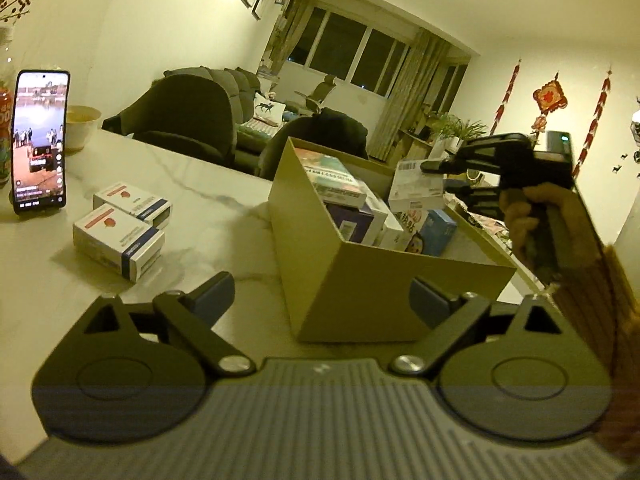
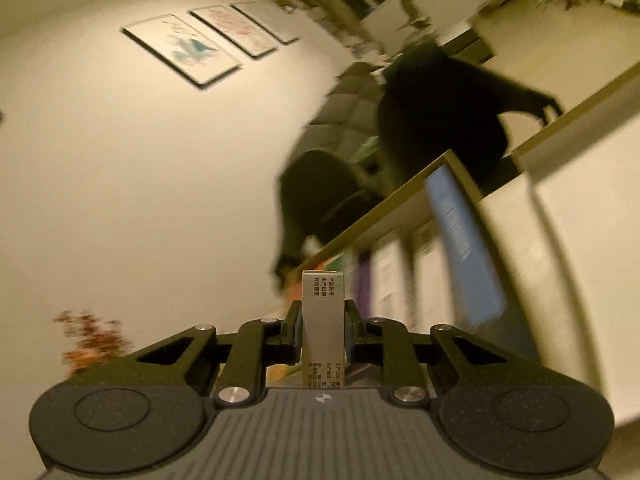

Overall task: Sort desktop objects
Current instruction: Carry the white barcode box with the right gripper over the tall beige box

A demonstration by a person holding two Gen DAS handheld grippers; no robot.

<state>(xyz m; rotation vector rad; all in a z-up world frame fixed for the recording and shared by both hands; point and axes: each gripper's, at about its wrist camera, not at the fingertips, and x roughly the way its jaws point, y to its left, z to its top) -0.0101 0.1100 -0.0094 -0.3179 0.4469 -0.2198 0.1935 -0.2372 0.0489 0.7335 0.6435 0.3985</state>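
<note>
Clamped between the jaws of the right gripper (image 2: 323, 330) is a narrow white medicine carton (image 2: 323, 312), held on edge with printed lettering along its side. From the left wrist view, this carton (image 1: 416, 186) is seen raised above the far end of an open cardboard box (image 1: 360, 284), with the hand (image 1: 536, 220) wrapped round the gripper's handle. Several medicine cartons (image 1: 352, 208) are packed upright and leaning inside the box; in the right wrist view they are blurred. The left gripper (image 1: 322, 296) is held with its jaws spread wide and nothing between them, low over the marble table (image 1: 224, 216), just before the near corner of the box. Two white, red and blue cartons (image 1: 120, 232) lie side by side on the table to the left, well apart from the box. Farther left, a lit phone (image 1: 38, 140) is propped upright.
</note>
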